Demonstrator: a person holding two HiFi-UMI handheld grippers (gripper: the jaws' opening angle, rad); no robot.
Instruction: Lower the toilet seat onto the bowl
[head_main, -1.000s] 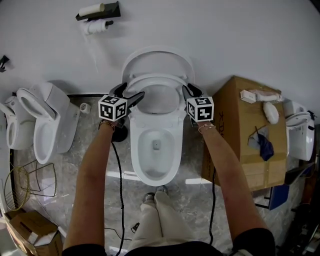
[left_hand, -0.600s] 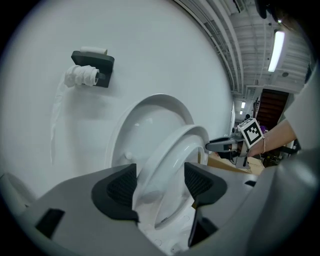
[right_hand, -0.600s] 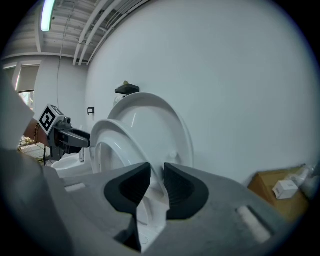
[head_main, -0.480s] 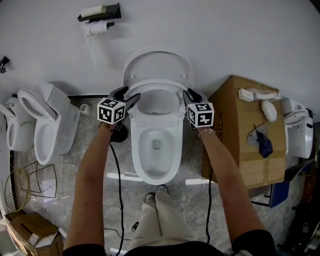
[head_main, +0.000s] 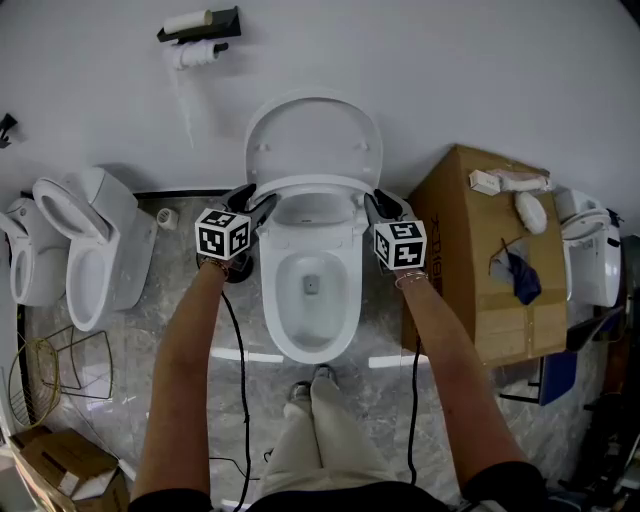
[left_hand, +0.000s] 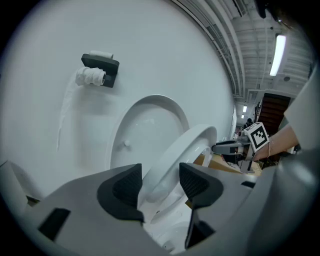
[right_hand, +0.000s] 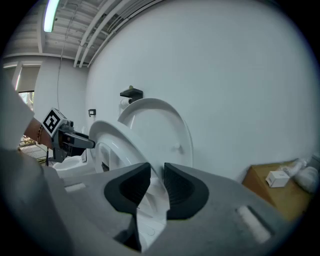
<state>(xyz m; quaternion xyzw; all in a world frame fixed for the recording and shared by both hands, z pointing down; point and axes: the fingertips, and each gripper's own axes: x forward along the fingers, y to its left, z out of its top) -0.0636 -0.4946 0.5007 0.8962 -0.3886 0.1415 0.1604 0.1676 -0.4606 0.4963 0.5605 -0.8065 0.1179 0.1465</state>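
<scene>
1. Toilet seat (head_main: 315, 184) is partway down. It leans forward off the upright lid (head_main: 314, 135) and is not on the bowl (head_main: 275, 300).
2. Seat long axis runs from the hinge at the wall end to the free front edge. The free edge points up and towards the person, and the ring is tilted, neither vertical nor flat.
3. Bowl long axis runs straight out from the wall, and the seat is lined up with it.
4. Left gripper (head_main: 258, 198) is on the seat's left rim near the hinge end. Its jaws have just been closing, and the rim fills the gap between the pads.
5. Right gripper (head_main: 380, 203) is on the right rim opposite, jaws narrow and clamped on the rim edge.
6. Both grippers point towards the wall, angled slightly down.
7. Cardboard box (head_main: 480, 260) sits just beside the bowl on its right.
</scene>
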